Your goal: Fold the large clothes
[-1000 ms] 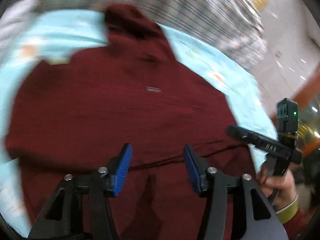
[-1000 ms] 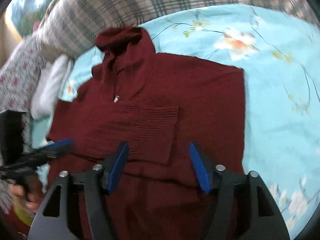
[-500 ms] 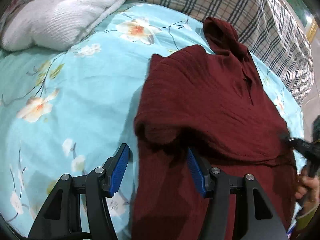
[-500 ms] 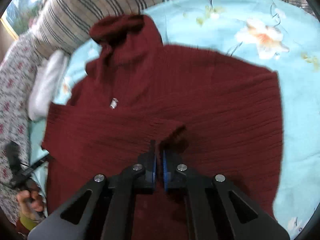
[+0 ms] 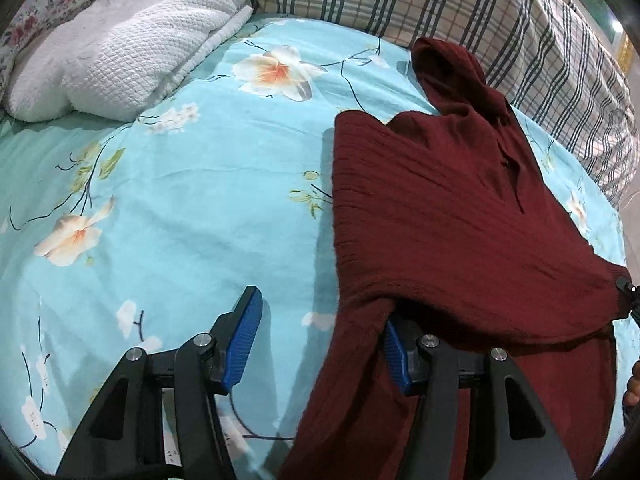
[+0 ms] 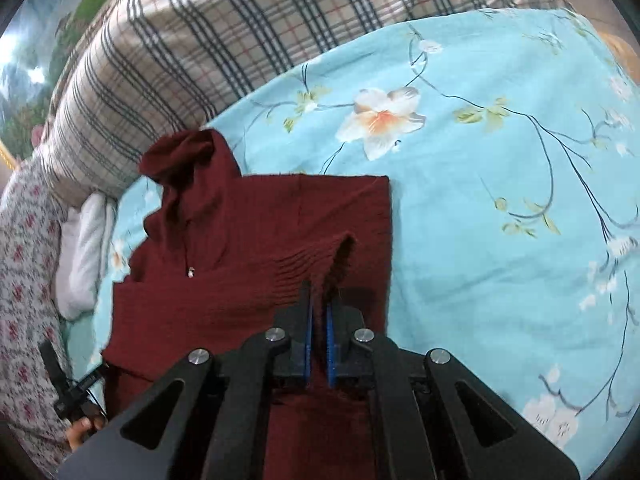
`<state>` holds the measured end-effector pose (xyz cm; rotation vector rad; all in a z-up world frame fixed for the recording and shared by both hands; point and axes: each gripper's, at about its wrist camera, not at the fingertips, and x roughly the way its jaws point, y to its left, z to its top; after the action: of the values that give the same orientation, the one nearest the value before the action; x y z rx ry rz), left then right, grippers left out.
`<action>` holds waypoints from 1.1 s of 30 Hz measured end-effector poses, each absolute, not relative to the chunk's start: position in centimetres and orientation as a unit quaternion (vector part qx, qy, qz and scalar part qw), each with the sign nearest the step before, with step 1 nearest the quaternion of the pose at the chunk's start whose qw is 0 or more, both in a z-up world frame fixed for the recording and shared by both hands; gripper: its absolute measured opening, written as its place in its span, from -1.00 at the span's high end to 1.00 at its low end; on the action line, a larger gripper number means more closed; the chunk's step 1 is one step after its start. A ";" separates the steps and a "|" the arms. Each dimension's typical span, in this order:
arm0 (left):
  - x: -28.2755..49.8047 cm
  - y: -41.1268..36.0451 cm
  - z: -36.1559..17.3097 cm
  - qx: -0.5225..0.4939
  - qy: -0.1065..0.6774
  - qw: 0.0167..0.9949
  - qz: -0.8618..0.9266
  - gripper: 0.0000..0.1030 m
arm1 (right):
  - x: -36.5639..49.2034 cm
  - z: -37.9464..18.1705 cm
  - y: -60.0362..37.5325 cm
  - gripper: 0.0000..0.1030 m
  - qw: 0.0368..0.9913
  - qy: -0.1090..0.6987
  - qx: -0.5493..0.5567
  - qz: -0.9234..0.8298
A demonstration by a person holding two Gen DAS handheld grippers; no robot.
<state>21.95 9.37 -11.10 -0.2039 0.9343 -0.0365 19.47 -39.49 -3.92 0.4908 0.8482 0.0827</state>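
Observation:
A dark red knit sweater with a high collar (image 5: 460, 220) lies on the light blue flowered bedsheet (image 5: 180, 200). My left gripper (image 5: 320, 312) sits at the sweater's left edge. Its jaws are closing, the fabric edge hangs between them over the right finger, and the left pad (image 5: 244, 332) stands free of it. My right gripper (image 6: 318, 296) is shut on a pinched-up ridge of the sweater (image 6: 248, 264), which rises in a small tent just beyond the fingertips. In the right wrist view the left gripper (image 6: 76, 388) shows at the lower left, held by a hand (image 6: 80, 432).
A folded white textured blanket (image 5: 132, 40) lies at the back left of the bed. A plaid quilt (image 5: 440, 4) runs along the far side. Flowered red-and-white fabric (image 6: 24, 280) borders the left. Bare sheet (image 6: 500, 220) stretches right of the sweater.
My right gripper went from open over the sweater to shut on a pinch of it, then drew it up. The left wrist view swung from above the sweater to its left edge.

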 end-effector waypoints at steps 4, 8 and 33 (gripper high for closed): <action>21.9 11.7 -11.4 -0.174 0.447 0.877 -0.019 -0.05 | 19.8 -4.1 -38.5 0.90 0.876 0.416 0.236 0.064; 21.7 14.1 -11.8 -0.262 0.440 0.858 -0.034 -0.01 | 20.2 -5.6 -37.0 0.87 0.868 0.443 0.216 0.067; 22.5 7.6 -10.2 -0.170 0.480 0.845 -0.166 0.21 | 20.5 -8.0 -35.8 0.65 0.850 0.475 0.208 0.091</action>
<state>22.53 7.59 -10.24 -0.3595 1.0126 -0.3506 20.46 -35.80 -7.97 0.4385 0.9994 0.1911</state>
